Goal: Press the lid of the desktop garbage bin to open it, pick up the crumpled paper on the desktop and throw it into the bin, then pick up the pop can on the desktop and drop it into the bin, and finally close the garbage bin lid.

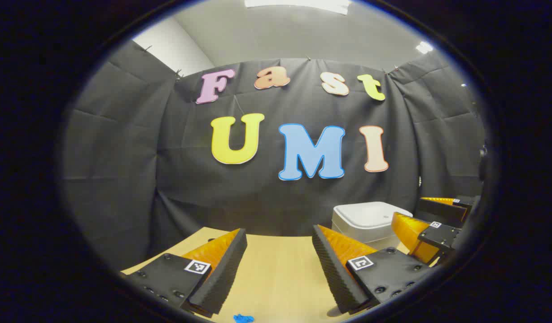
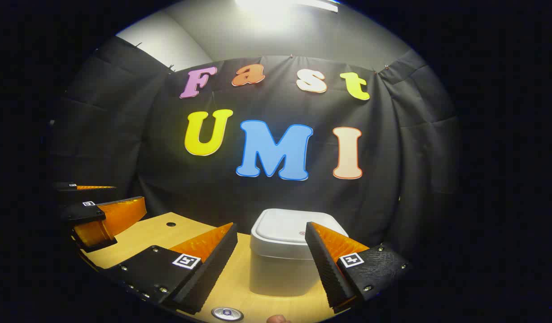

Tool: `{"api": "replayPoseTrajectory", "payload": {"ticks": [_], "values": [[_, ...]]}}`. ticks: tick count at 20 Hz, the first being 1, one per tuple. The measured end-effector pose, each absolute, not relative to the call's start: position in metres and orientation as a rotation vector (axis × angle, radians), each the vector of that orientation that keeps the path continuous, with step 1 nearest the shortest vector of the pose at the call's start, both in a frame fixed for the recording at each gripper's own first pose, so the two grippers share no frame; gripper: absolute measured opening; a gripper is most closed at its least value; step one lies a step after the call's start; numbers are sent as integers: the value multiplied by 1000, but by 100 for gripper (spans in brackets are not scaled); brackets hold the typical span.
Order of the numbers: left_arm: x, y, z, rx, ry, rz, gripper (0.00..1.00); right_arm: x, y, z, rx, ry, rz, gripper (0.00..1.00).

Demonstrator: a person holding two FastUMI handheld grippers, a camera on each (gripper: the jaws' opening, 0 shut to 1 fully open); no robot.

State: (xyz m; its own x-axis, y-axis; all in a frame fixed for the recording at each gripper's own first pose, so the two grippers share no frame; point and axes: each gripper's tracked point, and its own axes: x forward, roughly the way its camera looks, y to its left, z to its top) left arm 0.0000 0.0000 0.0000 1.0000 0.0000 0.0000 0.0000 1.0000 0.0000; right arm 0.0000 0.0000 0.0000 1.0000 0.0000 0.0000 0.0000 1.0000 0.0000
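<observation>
Hovering with left gripper (image 1: 279,262) fingers spread, nothing between, bin (image 1: 370,222) sitting beyond the right finger. Holding right gripper (image 2: 271,262) fingers apart, framing the closed bin (image 2: 287,260); pop can (image 2: 227,313) standing below the gap. Probably light, smooth, dentable: gripping across its sides looking wisest.

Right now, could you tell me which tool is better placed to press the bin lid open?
Right. The right tool faces the closed garbage bin squarely between its open fingers; the left tool has it off to one side.

bright ceiling lights (image 2: 276,6) glare at the top of both views; fisheye bending curves the edges; the worktop (image 1: 276,269) stays evenly lit and sharp.
</observation>
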Motion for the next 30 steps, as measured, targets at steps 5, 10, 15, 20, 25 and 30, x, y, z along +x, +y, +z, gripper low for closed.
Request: {"api": "replayPoseTrajectory", "payload": {"ticks": [5,10,15,20,25,30], "values": [[-13,30,7,-18,-22,99,96,-3,17,12,-36,-55,56,96],[-17,34,15,-25,-47,134,96,-9,8,9,-71,-63,49,96],[-14,19,16,-10,-52,110,95,-13,-2,9,-67,-55,30,100],[-6,9,17,11,-59,82,95,-16,-10,8,-65,-49,16,96],[4,2,18,28,-63,41,95,-15,-19,10,-40,-24,-7,96],[10,-2,20,43,-68,7,95,3,-51,13,16,12,-80,96]]}}
